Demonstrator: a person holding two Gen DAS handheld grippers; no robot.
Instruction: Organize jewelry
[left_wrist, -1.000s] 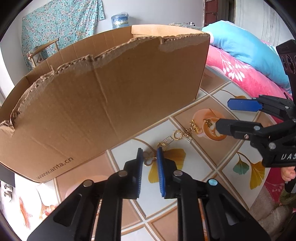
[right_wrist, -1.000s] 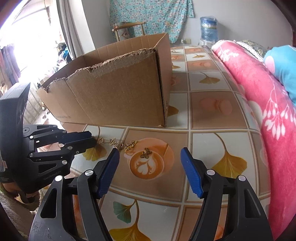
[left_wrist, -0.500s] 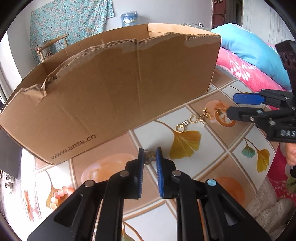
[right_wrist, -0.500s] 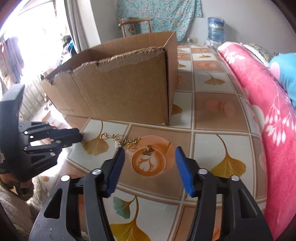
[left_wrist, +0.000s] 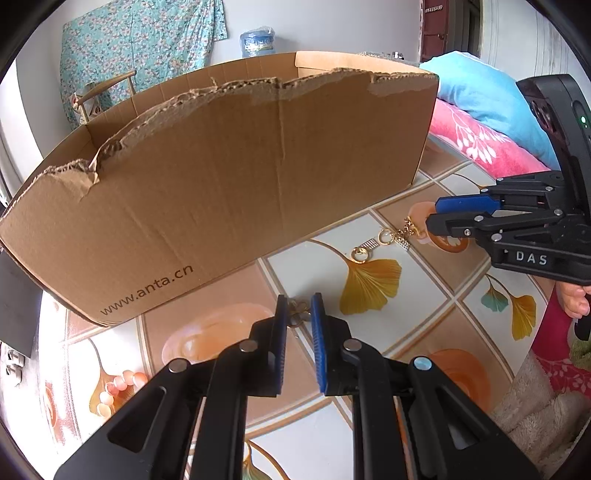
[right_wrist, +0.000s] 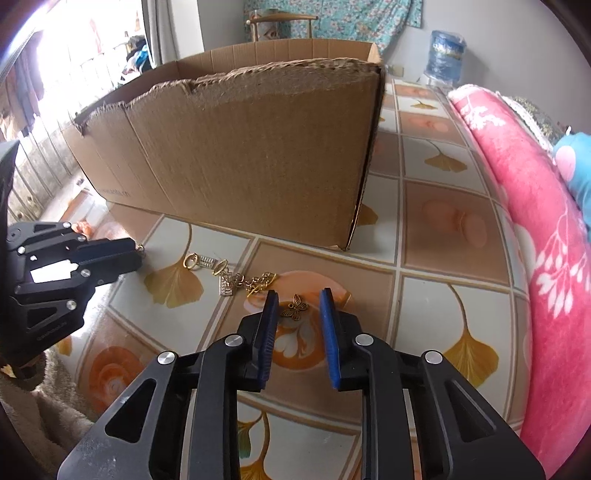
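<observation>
Jewelry lies scattered on the tiled floor (right_wrist: 424, 306) in front of a torn cardboard box (right_wrist: 258, 158): a small butterfly charm (right_wrist: 294, 306), a tangle of gold chain and clasps (right_wrist: 255, 282) at about ten o'clock from it, and a gold ring piece (left_wrist: 298, 314) off by itself. The right gripper (right_wrist: 298, 314) tilts steeply down at the floor, its blue fingers (right_wrist: 271, 314) just having been closing, with the charm between them; a gap shows on both sides, so they are narrowed around it but not yet pressing. My worry is that the charm lies flat and thin, so the pads could shut above it and come away empty, or nudge it sideways into the chain. The left gripper (left_wrist: 298, 317) also tilts downward, its fingers drawn close together around the ring piece. I cannot tell whether they truly pinch it or merely bracket it. If that hold is loose, the piece may drop when lifted toward the box. A person's bare toes (left_wrist: 118, 384) rest at about seven o'clock.
</observation>
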